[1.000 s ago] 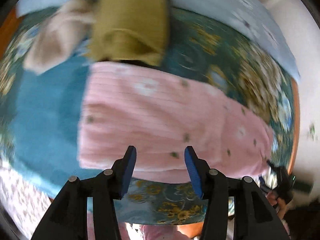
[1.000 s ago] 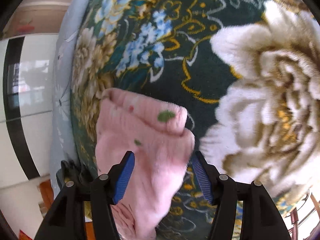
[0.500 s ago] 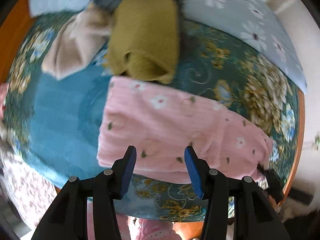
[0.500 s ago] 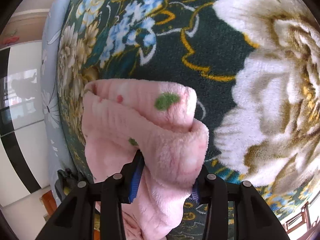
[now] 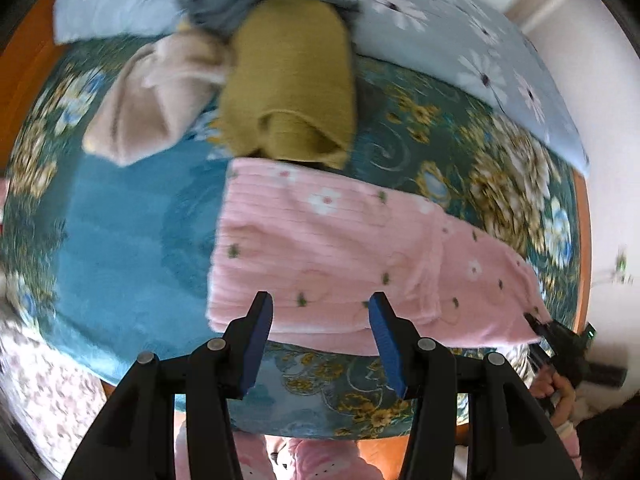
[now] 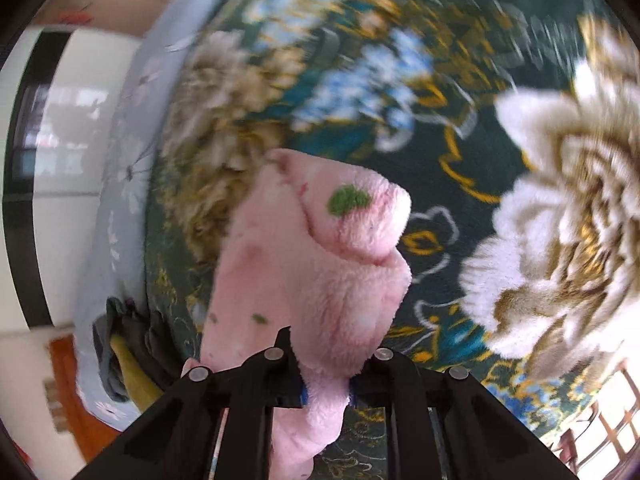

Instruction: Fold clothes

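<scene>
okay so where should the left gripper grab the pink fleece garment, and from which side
Judging by its pose, take the pink fleece garment at the near-left corner, coming from above: that edge lies flat and free below the open left gripper, opposite the right gripper, whose jaws are closing on the other end.

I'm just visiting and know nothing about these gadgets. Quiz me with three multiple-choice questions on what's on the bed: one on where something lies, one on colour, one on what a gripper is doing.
1. Where does the mustard-yellow garment lie relative to the pink garment in the left wrist view?
A. Above it, toward the pale blue bedding
B. Below it, at the bed edge
C. Under it, hidden

2. What colour are the pads of the left gripper?
A. Red
B. Blue
C. White

3. What is between the fingers of the right gripper?
A. Nothing
B. The beige garment
C. Pink fleece fabric

Answers: 1 A, it sits farther up against the bedding; 2 B, both pads are blue; 3 C, the jaws are closing on pink fleece.
</scene>
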{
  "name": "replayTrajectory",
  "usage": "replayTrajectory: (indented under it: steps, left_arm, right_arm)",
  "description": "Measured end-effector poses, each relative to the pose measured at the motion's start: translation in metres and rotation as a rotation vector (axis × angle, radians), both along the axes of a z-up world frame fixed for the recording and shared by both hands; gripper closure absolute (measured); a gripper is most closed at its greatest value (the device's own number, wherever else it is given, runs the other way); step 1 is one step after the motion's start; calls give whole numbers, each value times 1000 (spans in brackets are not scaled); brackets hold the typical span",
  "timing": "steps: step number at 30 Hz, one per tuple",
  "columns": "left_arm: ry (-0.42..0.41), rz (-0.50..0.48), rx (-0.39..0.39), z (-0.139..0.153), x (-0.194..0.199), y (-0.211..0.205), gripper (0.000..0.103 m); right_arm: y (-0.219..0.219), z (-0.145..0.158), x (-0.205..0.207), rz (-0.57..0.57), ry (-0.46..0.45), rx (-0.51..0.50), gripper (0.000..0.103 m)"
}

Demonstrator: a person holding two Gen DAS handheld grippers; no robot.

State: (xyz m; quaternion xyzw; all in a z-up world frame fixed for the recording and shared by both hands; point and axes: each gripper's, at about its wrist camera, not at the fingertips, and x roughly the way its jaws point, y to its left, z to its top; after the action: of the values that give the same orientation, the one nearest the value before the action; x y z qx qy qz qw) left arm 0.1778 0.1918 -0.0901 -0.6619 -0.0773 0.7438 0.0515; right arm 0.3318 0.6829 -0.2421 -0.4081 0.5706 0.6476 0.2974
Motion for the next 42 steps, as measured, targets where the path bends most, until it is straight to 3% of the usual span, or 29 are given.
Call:
replayTrajectory:
  steps: [3,6,10,14,18,22,27,31,33,35,38,42]
  left_arm:
    - [0,61,33,-3,-1,-38,52]
    - [2,105,62,-6,-5,-77,52]
    - [9,156,92,-8,-13,-119,52]
    - [-2,200,111,-15,-24,-156,52]
    - [-26,225,112,-28,-32,-191,52]
    - [-64,227,111,-42,-34,-217,52]
    - [-133,195,133,-69,-38,-225,52]
    - [-174,150,165,-87,-41,-218,52]
    - [-181,126,177,-92,-44,-210,52]
    - [-176,90,199,-96,-51,-196,52]
    - [-153,25,246,-98,-64,-169,50]
    - [-116,-119,310,-101,-86,-106,45]
  right_arm:
    - [-18,38,-26,76,-4,123,90]
    - [-58,92,-60,213,-15,307,90]
    - [-145,150,-109,442,1,537,89]
    - [-250,175,-152,676,36,700,89]
    - [-352,157,-184,893,35,775,90]
    - [-440,108,-201,1127,-32,768,89]
    - [-511,44,-207,1370,-168,777,89]
    - [-520,35,-209,1409,-202,729,81]
    - [-513,46,-208,1397,-162,675,59]
    - [-496,60,-204,1350,-126,601,49]
    - [-460,82,-191,1220,-110,507,48]
    - [-394,96,-163,1038,-194,506,48]
